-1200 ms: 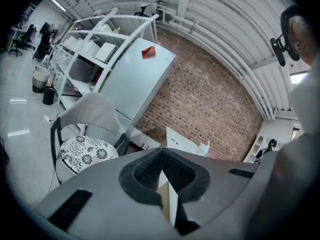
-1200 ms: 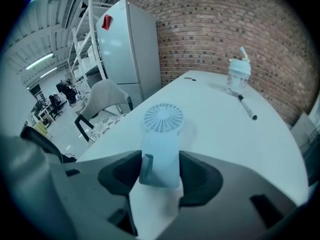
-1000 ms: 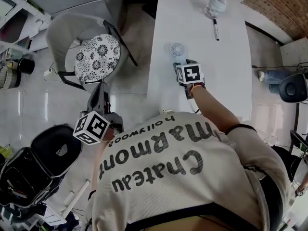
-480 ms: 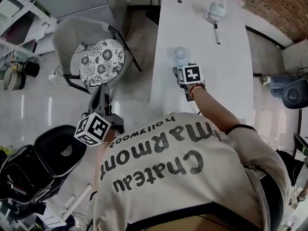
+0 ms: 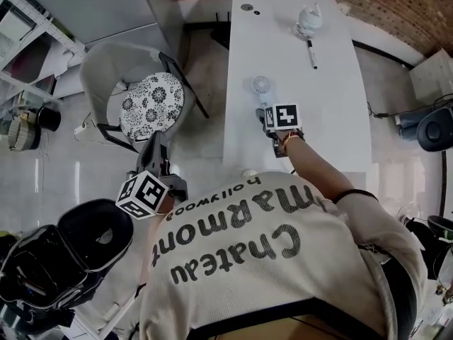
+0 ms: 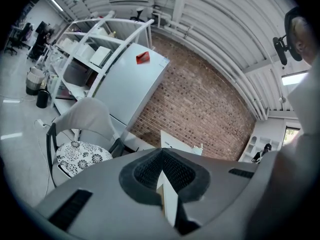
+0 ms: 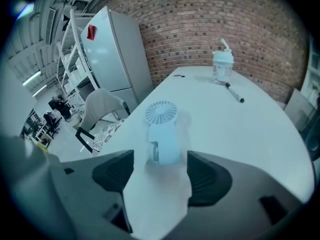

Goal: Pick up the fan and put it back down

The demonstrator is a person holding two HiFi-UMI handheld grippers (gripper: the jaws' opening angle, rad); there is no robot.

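As it lies, fan (image 7: 162,131) — round slatted grille, pale handle

Open tabletop (image 5: 287,68) between fan (image 5: 261,85) and pen (image 5: 310,54)

A long white tabletop (image 5: 333,119) is seen. The fan (image 5: 262,86) is set near its left long edge. Toward the far end, a pen (image 5: 310,53) is laid near a lidded bottle (image 5: 307,18).
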